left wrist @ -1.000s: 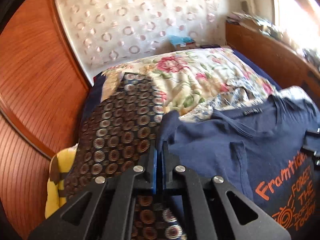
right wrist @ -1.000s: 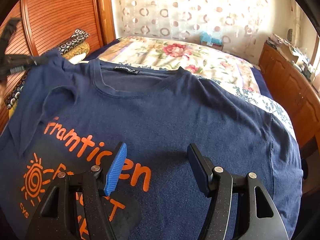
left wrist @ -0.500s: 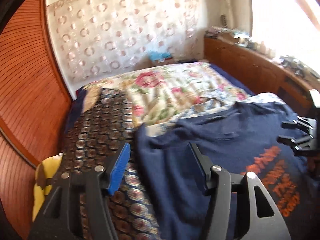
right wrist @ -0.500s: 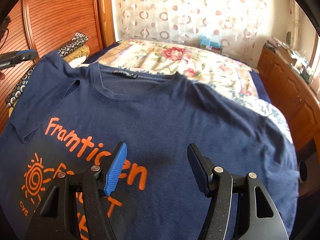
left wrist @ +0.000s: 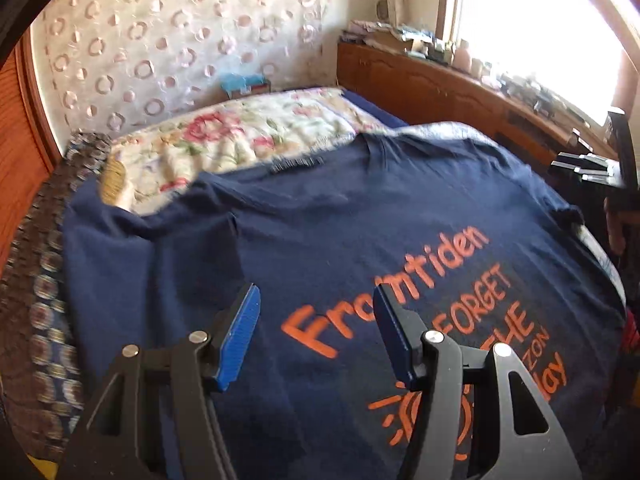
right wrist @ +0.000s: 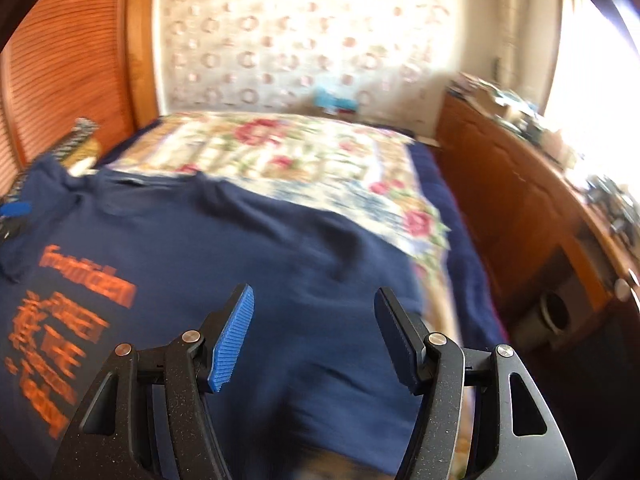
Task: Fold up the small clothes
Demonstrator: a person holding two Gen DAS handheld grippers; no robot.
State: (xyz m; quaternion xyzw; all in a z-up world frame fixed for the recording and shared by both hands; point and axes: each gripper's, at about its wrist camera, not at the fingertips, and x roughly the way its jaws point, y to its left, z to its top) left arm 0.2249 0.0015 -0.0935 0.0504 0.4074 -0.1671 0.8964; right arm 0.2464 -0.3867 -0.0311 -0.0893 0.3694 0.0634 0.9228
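Left gripper is now hanging over the chest print of the navy cotton T-shirt with orange lettering, jaws standing apart with nothing between them, having let go of the sleeve edge it was pinching a second ago; the shirt is lying spread face-up across the flowered quilted bedspread. Right gripper is sweeping toward the shirt's far side, likewise part-open and empty; spreading looks finished, so both are probably heading for fresh fold holds.
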